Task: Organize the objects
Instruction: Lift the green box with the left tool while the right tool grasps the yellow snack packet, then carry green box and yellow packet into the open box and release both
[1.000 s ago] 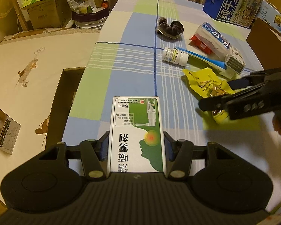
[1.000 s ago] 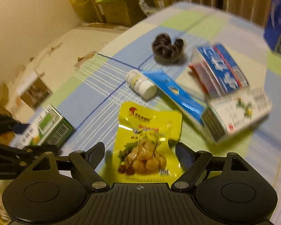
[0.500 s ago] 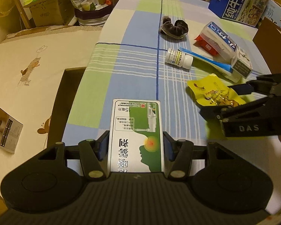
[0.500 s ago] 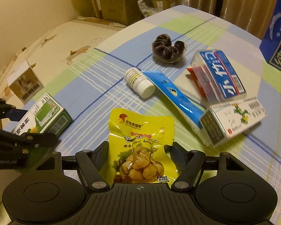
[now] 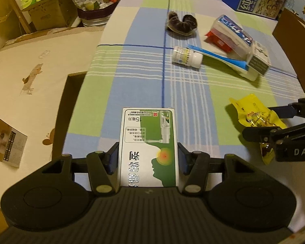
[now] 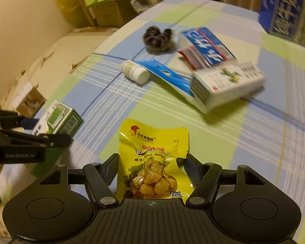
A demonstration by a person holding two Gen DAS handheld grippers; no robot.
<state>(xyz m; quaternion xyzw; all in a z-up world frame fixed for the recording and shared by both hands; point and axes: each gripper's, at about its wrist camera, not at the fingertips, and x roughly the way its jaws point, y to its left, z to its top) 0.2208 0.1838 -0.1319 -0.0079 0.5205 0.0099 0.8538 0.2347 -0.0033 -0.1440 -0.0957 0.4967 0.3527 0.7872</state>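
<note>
Since sorting needs items lifted clear of table (image 5: 132,65), left gripper (image 5: 148,158) clamps green box (image 5: 148,142); right gripper (image 6: 151,174) clamps yellow snack pouch (image 6: 152,158), pill bottle (image 6: 134,71) beyond.

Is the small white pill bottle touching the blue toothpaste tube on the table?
Touching. In the left wrist view the white pill bottle lies against the flat end of the blue toothpaste tube, with no cloth visible between them.
</note>
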